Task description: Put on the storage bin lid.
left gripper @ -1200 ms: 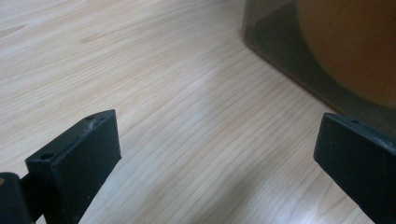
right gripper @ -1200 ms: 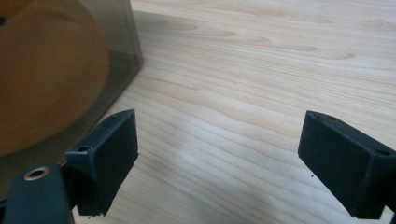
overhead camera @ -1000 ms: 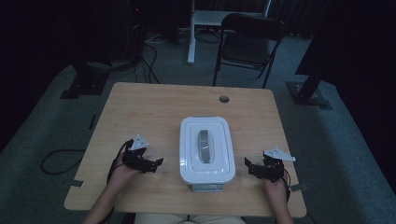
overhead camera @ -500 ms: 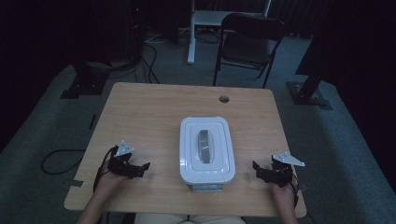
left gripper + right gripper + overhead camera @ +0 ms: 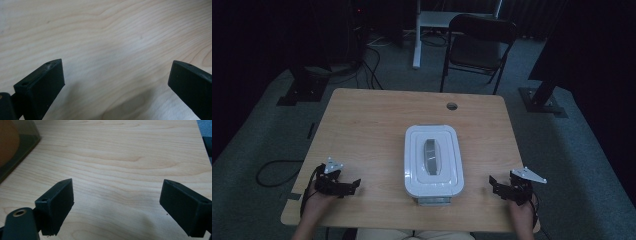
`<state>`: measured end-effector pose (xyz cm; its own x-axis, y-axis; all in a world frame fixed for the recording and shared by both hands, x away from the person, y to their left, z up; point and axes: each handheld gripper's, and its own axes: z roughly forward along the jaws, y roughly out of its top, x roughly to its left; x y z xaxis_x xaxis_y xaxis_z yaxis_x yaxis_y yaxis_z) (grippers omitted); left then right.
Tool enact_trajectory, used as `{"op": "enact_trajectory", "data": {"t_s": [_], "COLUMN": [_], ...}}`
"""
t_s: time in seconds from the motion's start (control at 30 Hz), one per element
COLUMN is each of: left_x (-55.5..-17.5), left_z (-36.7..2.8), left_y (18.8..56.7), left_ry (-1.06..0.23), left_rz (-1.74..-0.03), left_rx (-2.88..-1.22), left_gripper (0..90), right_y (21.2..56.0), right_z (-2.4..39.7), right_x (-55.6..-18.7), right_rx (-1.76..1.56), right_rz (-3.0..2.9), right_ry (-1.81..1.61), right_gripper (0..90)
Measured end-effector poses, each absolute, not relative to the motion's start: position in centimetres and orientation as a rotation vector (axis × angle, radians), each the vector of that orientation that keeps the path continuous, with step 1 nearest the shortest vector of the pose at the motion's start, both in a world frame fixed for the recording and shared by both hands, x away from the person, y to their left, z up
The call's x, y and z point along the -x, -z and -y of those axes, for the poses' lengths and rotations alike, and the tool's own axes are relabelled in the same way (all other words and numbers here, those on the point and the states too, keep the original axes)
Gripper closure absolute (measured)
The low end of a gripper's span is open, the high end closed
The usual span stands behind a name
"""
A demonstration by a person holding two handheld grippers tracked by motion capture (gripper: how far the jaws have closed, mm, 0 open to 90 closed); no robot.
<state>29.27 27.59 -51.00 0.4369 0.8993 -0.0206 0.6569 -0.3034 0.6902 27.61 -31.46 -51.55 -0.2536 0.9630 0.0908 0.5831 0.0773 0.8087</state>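
A white lidded container [image 5: 433, 159] with a grey handle on its lid sits near the front middle of the wooden table [image 5: 377, 125]. My left gripper [image 5: 354, 184] rests low at the table's front left, open, with bare wood between its jaws [image 5: 117, 75]. At the front right, my right gripper [image 5: 493, 186] is open too, with nothing but wood grain between its jaws [image 5: 117, 195]. Each gripper stands well apart from the container. A translucent brownish wall of the container [image 5: 15, 147] shows at the left edge of the right gripper view.
A cable hole [image 5: 452, 106] pierces the table near its far edge. Behind the table stand a black folding chair [image 5: 477, 45] and dark stand bases [image 5: 299, 90] on grey carpet. The table's right edge [image 5: 203, 150] lies close to my right gripper.
Both grippers have drawn back from the container's sides toward the front corners, the left one outward to the left, the right one outward to the right.
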Motion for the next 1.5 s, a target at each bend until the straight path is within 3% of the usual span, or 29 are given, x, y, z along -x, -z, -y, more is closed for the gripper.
{"op": "enact_trajectory", "data": {"t_s": [0.67, 1.5], "left_x": [-27.8, -28.3], "left_z": [-31.0, -31.9], "left_y": [52.1, 52.4], "left_ry": [-0.62, -0.643], "left_rz": [-1.582, -1.593], "left_rx": [-1.964, -1.915], "left_gripper": [1.2, 1.3], "right_y": [52.6, 52.8], "right_z": [32.5, 32.0], "right_x": [-26.6, -27.9], "right_rx": [-1.656, -1.683], "right_rz": [-1.807, -1.84], "right_ry": [-0.792, -0.797], "right_gripper": [12.3, 11.7]}}
